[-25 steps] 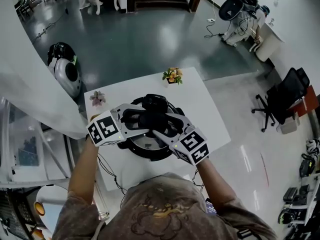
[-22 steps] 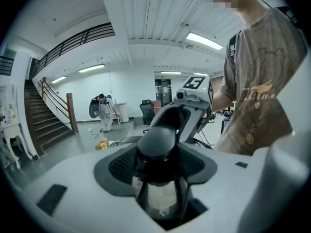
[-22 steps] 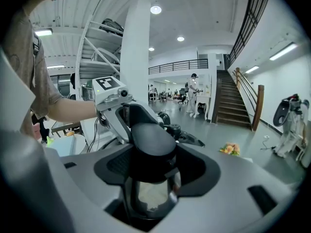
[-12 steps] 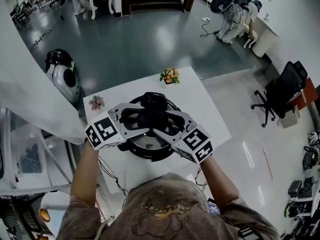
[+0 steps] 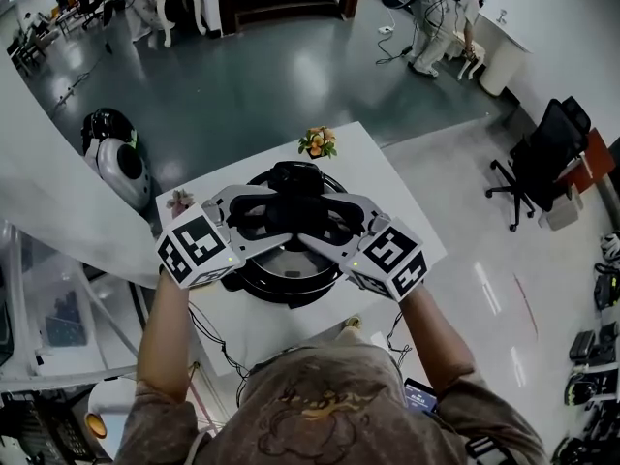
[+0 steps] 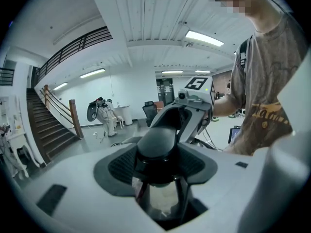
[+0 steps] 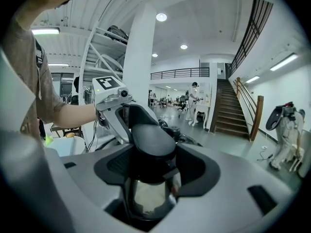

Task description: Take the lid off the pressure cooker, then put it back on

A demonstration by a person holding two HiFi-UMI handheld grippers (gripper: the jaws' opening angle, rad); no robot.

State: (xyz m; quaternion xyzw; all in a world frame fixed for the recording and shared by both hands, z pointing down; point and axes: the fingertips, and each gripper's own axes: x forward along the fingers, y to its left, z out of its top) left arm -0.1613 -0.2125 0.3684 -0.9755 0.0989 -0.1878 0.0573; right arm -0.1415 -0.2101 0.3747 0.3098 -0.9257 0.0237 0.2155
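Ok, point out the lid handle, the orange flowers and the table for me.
lid handle [image 6: 156, 141], left gripper view, its rounded black top.
orange flowers [image 5: 318, 142], head view, the blooms.
table [image 5: 376, 177], head view, bare white top at right.

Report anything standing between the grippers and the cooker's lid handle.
Nothing visible does. The left gripper and the right gripper each have the black lid handle clamped between their jaws, from opposite sides, above the pressure cooker.

Black pressure cooker [image 5: 281, 294] on white table [image 5: 392, 211], black-handled steel lid [image 6: 156, 144] raised just above
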